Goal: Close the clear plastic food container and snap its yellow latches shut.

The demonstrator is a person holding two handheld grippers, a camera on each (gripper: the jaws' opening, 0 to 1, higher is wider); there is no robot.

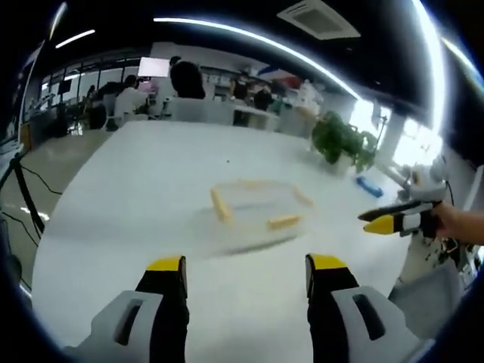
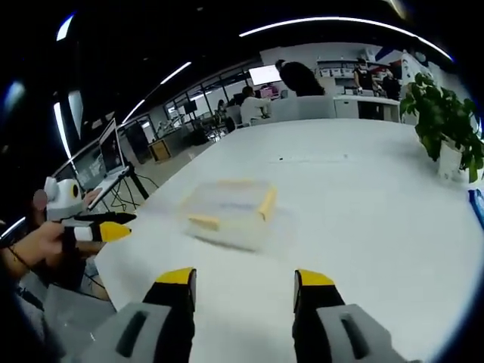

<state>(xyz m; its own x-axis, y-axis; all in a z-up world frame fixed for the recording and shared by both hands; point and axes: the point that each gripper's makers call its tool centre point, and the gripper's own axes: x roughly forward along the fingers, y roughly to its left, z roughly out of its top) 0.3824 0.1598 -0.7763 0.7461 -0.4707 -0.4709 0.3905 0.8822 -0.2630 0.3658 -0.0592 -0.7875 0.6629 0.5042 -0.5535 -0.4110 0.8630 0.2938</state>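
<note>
Left hand-held gripper (image 1: 246, 274) jaws wide apart, holding nothing; right hand-held gripper (image 2: 243, 287) likewise spread & empty. Both hover over white tabletop (image 1: 136, 204), short of clear container (image 1: 257, 212) w/ yellow latches (image 1: 221, 204), lying mid-tabletop. Potted plant (image 1: 342, 141) at far edge.

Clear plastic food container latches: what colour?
Yellow latches on the clear plastic food container, best in the left gripper view.

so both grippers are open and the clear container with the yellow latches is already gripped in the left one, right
Not quite. Both are open, but the left gripper grips nothing: in the left gripper view the container sits on the white table ahead of its jaws, apart from them. The right gripper is also short of it.
</note>
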